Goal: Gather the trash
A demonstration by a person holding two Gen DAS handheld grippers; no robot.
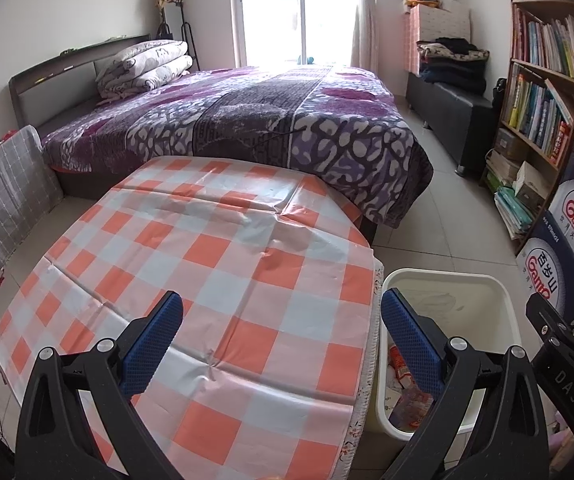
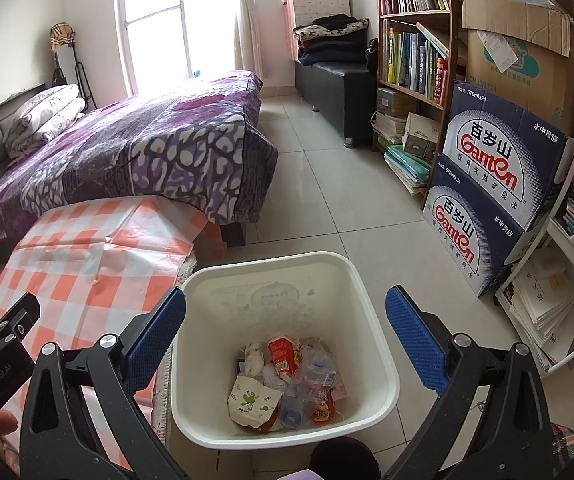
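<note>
I am standing in a bedroom with a purple patterned bed (image 1: 247, 120) at twelve o'clock, a bookshelf (image 2: 415, 52) at two o'clock and stacked water cartons (image 2: 495, 184) beside it on the tiled floor. A table under an orange checked tablecloth (image 1: 207, 280) is lying right below my left gripper (image 1: 283, 340), and I am seeing nothing on that cloth to pick up (at least in the part these views cover).

I am holding both sets of fingers spread wide with nothing between them. My right gripper (image 2: 285, 334) is hovering directly above the white bin (image 2: 383, 356), which is standing on the floor just beside the table's right edge, at three o'clock from my left fingers. The trash is sitting at the bottom of that bin: a red and white cup (image 2: 283, 354), a crumpled clear plastic bottle (image 2: 319, 372), a floral paper wrapper (image 2: 253, 398) and some smaller scraps I cannot identify.

My judgement is that collecting is nearly or wholly finished, so the step in hand is checking and clearing away. To do it well I am keeping my right fingers above the rim rather than dipping in, avoiding knocking the light bin sideways, and sweeping my left view slowly over the cloth's far edge at eleven o'clock for anything missed.
</note>
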